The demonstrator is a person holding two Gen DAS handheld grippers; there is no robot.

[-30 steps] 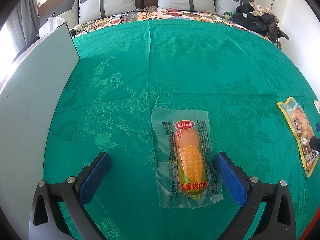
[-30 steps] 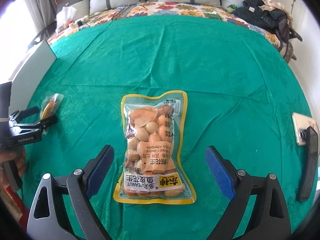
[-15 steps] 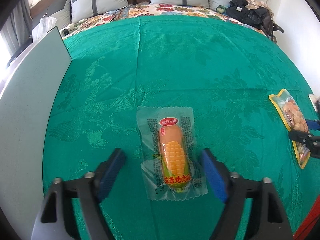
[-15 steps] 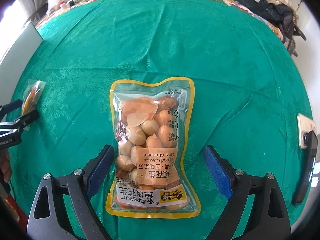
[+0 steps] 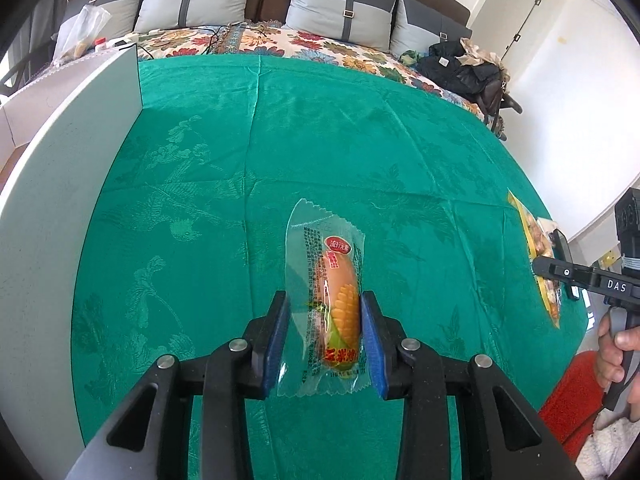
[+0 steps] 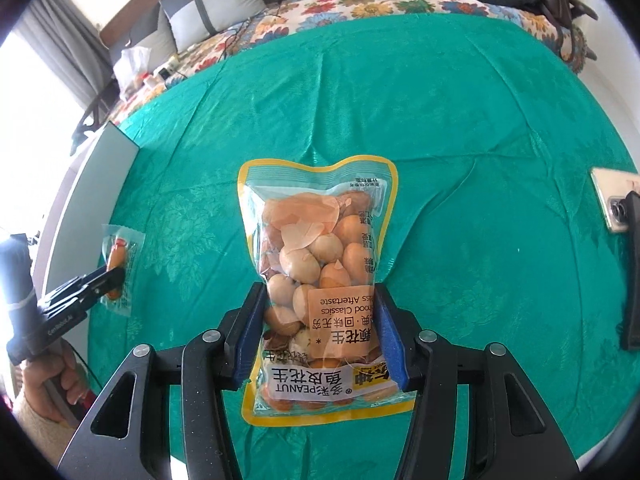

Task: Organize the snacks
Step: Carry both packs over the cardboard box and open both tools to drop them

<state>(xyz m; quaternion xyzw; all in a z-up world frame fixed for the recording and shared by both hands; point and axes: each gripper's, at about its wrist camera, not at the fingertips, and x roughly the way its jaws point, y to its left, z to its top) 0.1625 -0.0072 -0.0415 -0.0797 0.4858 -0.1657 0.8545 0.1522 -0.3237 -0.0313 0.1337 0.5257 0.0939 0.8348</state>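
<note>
Right wrist view: phone (image 6: pixel 612 204) on green cloth (image 6: pixel 460 128), right of peanut bag (image 6: pixel 320 280).

Your right gripper (image 5: pixel 560 276) covers most of the peanut bag (image 5: pixel 534 240) at the cloth's (image 5: pixel 360 152) right edge. The phone (image 6: pixel 612 204) there is half cut off. The sausage (image 6: pixel 118 264) label is too small to read.

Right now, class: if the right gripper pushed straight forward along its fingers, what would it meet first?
The right gripper is shut on the peanut bag, which would lead. Beyond it only green cloth shows, then probably the pillows; depth is unclear.
</note>
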